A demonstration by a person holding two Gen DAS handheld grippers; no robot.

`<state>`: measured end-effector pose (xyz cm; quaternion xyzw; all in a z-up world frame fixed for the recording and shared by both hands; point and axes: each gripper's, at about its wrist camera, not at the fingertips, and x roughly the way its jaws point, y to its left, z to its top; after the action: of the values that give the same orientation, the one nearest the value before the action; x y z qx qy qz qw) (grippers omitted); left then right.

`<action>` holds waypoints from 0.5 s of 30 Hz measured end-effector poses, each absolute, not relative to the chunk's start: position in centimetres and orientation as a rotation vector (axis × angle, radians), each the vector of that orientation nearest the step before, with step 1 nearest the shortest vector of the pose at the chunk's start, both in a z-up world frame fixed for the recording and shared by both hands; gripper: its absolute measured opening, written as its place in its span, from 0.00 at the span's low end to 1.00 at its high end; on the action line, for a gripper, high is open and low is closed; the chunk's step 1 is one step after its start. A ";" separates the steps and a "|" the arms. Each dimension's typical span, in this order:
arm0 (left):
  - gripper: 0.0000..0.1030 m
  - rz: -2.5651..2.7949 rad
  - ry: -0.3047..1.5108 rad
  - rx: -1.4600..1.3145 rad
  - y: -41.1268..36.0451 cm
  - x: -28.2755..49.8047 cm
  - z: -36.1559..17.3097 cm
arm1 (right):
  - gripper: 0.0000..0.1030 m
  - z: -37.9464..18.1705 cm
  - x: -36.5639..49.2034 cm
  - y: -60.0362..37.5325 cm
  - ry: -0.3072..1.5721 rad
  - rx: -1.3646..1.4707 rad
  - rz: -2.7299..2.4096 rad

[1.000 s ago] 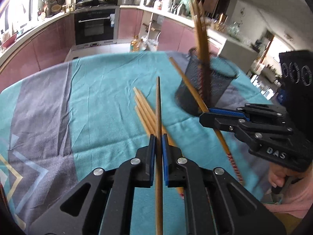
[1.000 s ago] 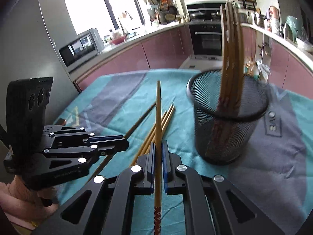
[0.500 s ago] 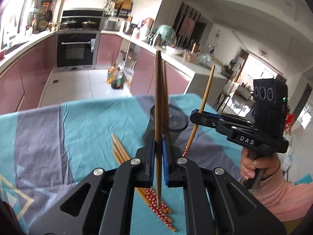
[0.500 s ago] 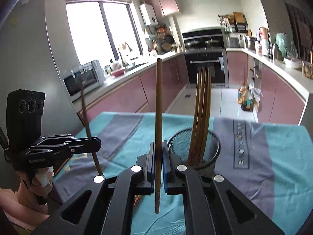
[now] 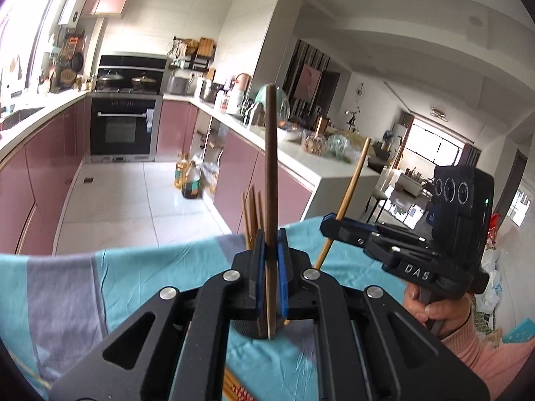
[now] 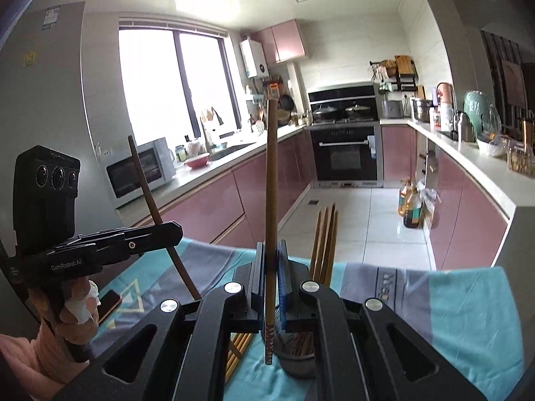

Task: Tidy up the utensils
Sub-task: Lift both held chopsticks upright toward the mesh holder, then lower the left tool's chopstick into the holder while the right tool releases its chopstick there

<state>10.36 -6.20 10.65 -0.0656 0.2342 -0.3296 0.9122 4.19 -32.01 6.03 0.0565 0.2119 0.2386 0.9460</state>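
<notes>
The table (image 5: 140, 287), under a teal and grey cloth, is ending at its far edge just past both grippers, and a wide kitchen floor is lying beyond it. The left gripper (image 5: 270, 260) is squeezing a dark chopstick (image 5: 270, 180) that is standing straight up. The right gripper (image 6: 270, 267) is squeezing a lighter chopstick (image 6: 271, 200), also upright, with its patterned end pointing down. Both are hanging over the black mesh cup (image 6: 297, 364), which is sitting near the far edge and is mostly hidden by the fingers. More chopsticks (image 6: 326, 240) are standing in the cup. The right view is showing a phone (image 6: 108, 302) lying on the cloth near the left hand (image 6: 78, 314). The left view is showing loose chopsticks (image 5: 234, 389) lying on the cloth at the near side.
</notes>
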 end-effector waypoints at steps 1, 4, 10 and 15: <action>0.07 -0.682 0.476 -0.137 -6.3 10.5 11.1 | 0.05 6.1 4.3 -32.2 0.426 0.116 0.483; 0.07 -0.686 0.457 -0.141 -7.0 10.9 12.2 | 0.05 6.3 5.1 -32.6 0.416 0.126 0.468; 0.07 -0.659 0.473 -0.087 -9.2 11.8 12.1 | 0.05 4.7 7.0 -32.8 0.455 0.140 0.440; 0.07 -0.633 0.554 -0.018 -10.8 12.8 9.4 | 0.05 2.6 8.0 -32.2 0.529 0.128 0.435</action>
<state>12.77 -10.77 9.42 -0.0086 0.2687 -0.3072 0.9129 8.01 -32.18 2.61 0.0627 0.2594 0.2130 0.9399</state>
